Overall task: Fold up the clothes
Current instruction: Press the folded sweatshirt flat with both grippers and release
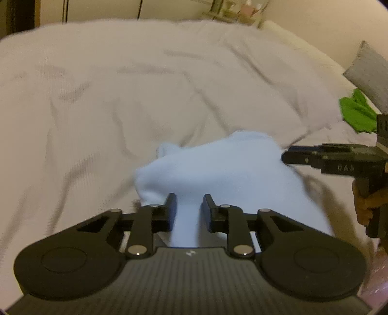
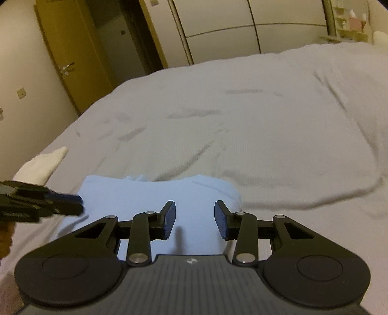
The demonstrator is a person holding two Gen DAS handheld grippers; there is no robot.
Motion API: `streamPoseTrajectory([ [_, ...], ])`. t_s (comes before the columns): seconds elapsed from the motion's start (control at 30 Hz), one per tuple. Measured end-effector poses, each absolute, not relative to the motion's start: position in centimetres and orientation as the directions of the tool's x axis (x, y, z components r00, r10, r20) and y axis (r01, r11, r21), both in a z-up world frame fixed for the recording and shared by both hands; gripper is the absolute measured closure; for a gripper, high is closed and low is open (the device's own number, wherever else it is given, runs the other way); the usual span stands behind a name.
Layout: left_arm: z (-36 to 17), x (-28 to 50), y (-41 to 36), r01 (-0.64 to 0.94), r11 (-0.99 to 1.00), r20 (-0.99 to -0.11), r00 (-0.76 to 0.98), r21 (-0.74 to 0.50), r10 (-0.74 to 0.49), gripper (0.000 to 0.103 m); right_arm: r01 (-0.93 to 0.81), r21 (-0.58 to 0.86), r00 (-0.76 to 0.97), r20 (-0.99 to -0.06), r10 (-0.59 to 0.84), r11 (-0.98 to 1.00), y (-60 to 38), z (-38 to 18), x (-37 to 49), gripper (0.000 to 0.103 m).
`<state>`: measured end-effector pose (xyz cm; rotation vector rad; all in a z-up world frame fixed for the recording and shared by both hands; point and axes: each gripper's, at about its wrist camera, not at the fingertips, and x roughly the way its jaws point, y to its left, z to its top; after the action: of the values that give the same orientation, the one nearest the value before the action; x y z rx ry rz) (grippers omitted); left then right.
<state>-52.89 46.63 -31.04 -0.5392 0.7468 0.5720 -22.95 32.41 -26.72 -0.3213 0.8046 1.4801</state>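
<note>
**Hidden, cropped, blurred**

Left wrist view is motion-blurred throughout. The light blue garment (image 1: 218,169) has its near part hidden behind the left tongs (image 1: 189,206); whether the pads pinch it can't be told. The right tongs (image 1: 300,157) tips are buried at the garment's edge, body cut by the right border. Green cloth (image 1: 356,114) and grey pillow (image 1: 368,72) are cropped there too. In the right wrist view, white cloth (image 2: 43,164) is partly covered, and shelf items (image 2: 349,21) are too small to identify.
</note>
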Motion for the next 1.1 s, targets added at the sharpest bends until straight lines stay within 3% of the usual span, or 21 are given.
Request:
streamPoseTrajectory([
  [0.2, -32.5, -53.4, 47.6, -0.683, 0.671, -0.762, 0.588, -0.288, 0.272, 0.093, -0.978, 0.189, -0.086, -0.755, 0.65, 0.091, 35.1, -31.8, -23.7, 0.062],
  [0.37, -28.9, -55.2, 45.5, -0.705, 0.638, -0.73, 0.606, -0.31, 0.316, 0.093, -0.965, 0.21, -0.047, -0.729, 0.683, 0.157, 33.3, -30.0, -24.0, 0.062],
  [0.6, -25.9, -57.7, 35.7, -0.648, 0.717, -0.69, 0.642, -0.255, 0.335, 0.092, -0.961, 0.243, -0.047, -0.612, 0.789, 0.131, 23.5, -24.7, -28.4, 0.062],
  [0.87, -30.8, -58.0, 31.9, -0.735, 0.653, -0.758, 0.528, -0.182, 0.383, 0.093, -0.968, 0.214, -0.058, -0.701, 0.711, 0.132, 19.3, -27.9, -33.3, 0.062],
  [1.1, -30.4, -57.0, 30.1, -0.784, 0.61, -0.759, 0.466, -0.115, 0.456, 0.093, -0.972, 0.173, -0.013, -0.708, 0.706, 0.157, 19.3, -30.0, -34.2, 0.063],
])
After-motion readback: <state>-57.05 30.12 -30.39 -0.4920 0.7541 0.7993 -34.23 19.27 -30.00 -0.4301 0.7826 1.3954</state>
